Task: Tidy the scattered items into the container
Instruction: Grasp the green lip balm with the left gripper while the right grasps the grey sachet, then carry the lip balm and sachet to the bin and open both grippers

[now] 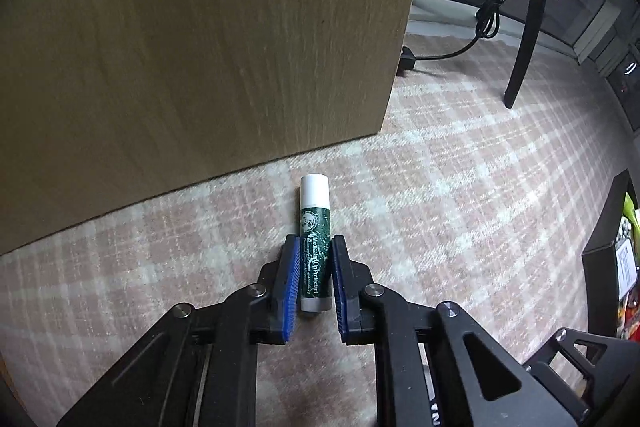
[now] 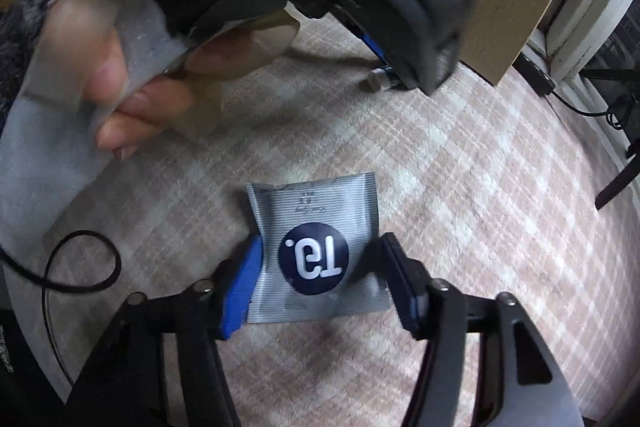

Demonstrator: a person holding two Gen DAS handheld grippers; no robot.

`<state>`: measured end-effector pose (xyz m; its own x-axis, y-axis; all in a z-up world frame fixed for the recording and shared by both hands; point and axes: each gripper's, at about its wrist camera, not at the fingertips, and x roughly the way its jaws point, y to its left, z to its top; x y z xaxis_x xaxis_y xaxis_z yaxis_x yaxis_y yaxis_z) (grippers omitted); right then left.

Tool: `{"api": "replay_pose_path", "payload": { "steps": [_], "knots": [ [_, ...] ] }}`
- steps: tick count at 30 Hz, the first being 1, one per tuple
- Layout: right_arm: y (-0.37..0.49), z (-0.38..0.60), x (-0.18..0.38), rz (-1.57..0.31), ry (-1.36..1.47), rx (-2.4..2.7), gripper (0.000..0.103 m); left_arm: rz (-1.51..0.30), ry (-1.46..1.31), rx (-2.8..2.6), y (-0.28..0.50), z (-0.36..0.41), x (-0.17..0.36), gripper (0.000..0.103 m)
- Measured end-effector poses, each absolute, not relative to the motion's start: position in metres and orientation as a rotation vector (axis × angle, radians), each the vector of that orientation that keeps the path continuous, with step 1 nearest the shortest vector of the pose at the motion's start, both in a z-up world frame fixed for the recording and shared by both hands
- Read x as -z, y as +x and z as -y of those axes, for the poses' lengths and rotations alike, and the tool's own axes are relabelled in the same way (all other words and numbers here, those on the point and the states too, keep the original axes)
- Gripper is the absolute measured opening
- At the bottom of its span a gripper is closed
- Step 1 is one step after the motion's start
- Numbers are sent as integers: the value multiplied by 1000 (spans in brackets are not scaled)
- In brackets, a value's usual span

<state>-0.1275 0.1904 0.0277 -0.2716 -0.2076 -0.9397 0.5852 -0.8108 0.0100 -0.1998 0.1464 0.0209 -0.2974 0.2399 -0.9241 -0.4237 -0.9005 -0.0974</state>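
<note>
The lip balm tube (image 1: 315, 247), smooth green plastic with a white cap, is lying on the plaid carpet (image 1: 440, 195) near the wooden cabinet (image 1: 200, 47), the left tool (image 1: 315, 255) clamping it. The right tool (image 2: 320, 259) is straddling a crinkly silver sachet (image 2: 316, 251), one pad touching, not yet clenched. Next, I'd judge: squeeze, lift, carry both to the container.

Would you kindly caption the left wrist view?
Left gripper closes on a green-labelled white lip balm tube lying on plaid carpet.

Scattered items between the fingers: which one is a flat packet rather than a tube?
The silver foil sachet with the dark blue round logo, between the right gripper's fingers; the left gripper has a green lip-balm tube.
</note>
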Motion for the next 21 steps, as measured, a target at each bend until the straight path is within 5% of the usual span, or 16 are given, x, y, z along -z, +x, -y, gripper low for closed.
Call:
{"api": "replay_pose_path", "payload": {
  "steps": [5, 6, 10, 21],
  "knots": [
    [-125, -196, -32, -443, 1500, 2146, 42, -193, -1556, -2248, -187, -122, -22, 14],
    [-125, -200, -35, -400, 1512, 2146, 21, -178, -1562, -2252, -184, -116, -22, 14],
    [-129, -211, -39, -336, 1554, 2183, 5, -184, -1554, -2274, -167, -99, -26, 14],
    [-145, -262, -66, -27, 1547, 2296, 1, -153, -1489, -2319, -129, -79, -55, 14]
  ]
}}
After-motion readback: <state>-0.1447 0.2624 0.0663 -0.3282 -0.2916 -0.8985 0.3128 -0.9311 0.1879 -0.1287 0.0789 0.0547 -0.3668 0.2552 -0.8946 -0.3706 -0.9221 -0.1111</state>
